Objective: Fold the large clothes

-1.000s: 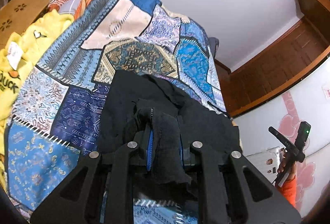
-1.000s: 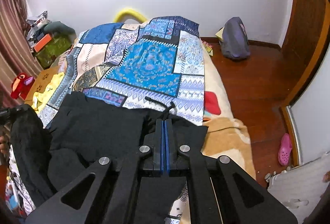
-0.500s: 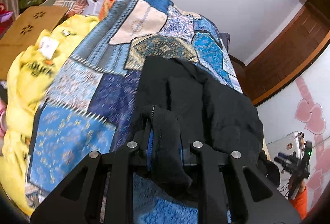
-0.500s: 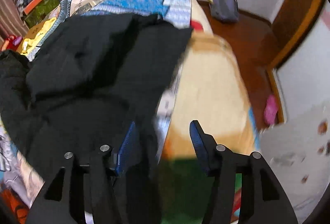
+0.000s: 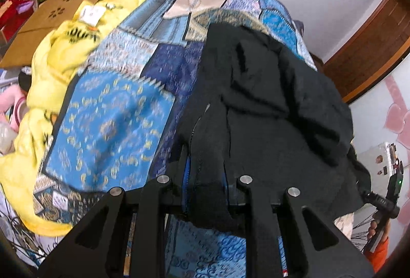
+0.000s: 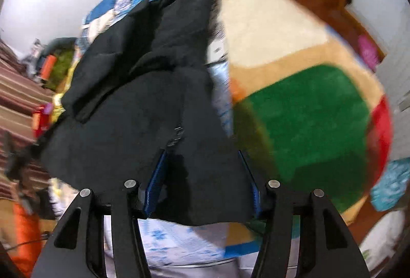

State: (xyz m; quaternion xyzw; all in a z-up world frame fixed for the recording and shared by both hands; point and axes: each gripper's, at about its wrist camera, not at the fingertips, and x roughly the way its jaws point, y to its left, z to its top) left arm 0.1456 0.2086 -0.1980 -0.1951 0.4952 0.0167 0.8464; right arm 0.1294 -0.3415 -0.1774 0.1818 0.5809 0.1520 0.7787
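left gripper: jaws nearly together, clamped on a fold of the black garment that hangs between them.
right gripper: jaws apart and opening; black cloth lies between them, but the pads do not seem to press on it.
garment: on the bed, heaped toward the near end and the right edge, over the patchwork cover; bunched in thick folds, not flat.
done so far: it looks doubled over on itself at least once, one side let go on the bed.
left to do: by my reading, most of it. The heap needs smoothing, the held edge laying down, and further folds.
near things: a rug in green, cream and red beside the bed's right edge; a person's orange sleeve at the near right.
in the way: a yellow garment along the bed's left edge, crowding that side.
farther: a cardboard box beyond the left edge; wooden panelling and a white wall past the far end.
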